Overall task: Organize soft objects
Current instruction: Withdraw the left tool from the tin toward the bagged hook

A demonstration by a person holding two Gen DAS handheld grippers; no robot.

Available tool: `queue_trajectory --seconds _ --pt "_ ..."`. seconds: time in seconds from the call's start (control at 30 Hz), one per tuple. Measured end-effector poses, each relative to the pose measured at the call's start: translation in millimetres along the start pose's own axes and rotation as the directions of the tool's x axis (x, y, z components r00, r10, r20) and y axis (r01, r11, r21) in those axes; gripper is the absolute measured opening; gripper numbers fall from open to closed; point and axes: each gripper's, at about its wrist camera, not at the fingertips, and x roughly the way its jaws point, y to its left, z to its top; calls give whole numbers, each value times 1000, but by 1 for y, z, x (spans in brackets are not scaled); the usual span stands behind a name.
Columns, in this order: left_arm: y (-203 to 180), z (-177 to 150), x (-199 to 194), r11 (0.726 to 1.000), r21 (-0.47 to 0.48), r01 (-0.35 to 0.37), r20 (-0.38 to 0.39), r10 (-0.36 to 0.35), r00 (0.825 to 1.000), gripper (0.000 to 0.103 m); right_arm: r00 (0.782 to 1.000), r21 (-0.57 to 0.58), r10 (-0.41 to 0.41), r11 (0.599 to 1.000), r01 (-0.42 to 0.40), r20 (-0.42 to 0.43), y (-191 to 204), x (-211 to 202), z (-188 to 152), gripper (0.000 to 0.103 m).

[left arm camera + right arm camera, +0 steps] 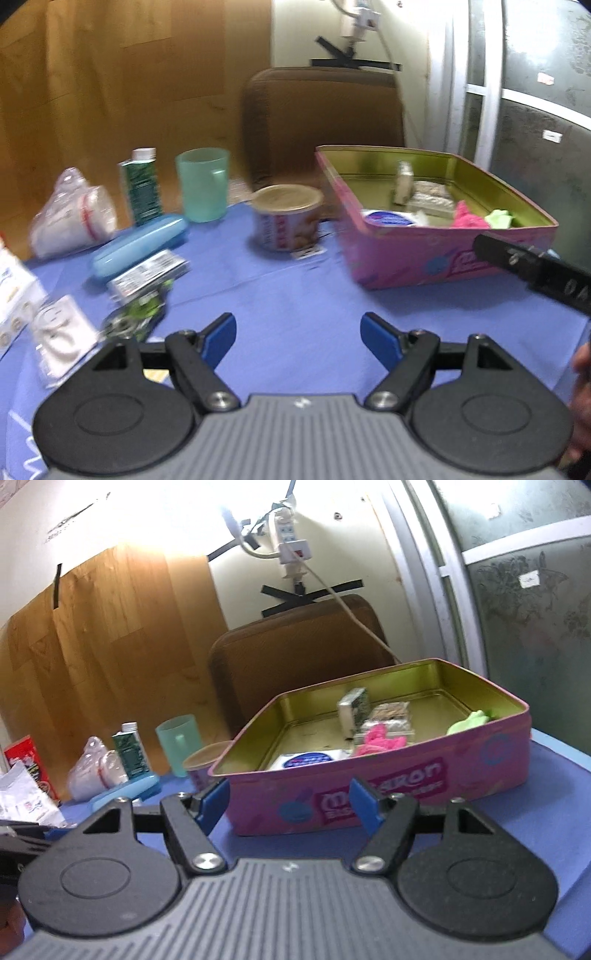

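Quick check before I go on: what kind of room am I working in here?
Probably a room in a home with a makeshift work table: a blue cloth-covered table crowded with household odds and ends, a brown padded chair pushed up behind it, and a power strip taped to the wall.

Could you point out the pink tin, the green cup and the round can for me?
pink tin (388,775): right wrist view, on its front wall.
green cup (202,184): left wrist view, on its side.
round can (286,225): left wrist view, on its label.
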Motion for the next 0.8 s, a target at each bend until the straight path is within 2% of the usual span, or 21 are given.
queue_trajectory --seconds 0.3,0.8 --pt "35 -19 -9 997 -47 -67 6 68 998 77 999 -49 33 998 -34 -16 28 2 -1 74" --pt "44 -28 -7 996 -48 -75 8 75 997 78 999 -76 24 997 -27 -36 37 3 -5 74"
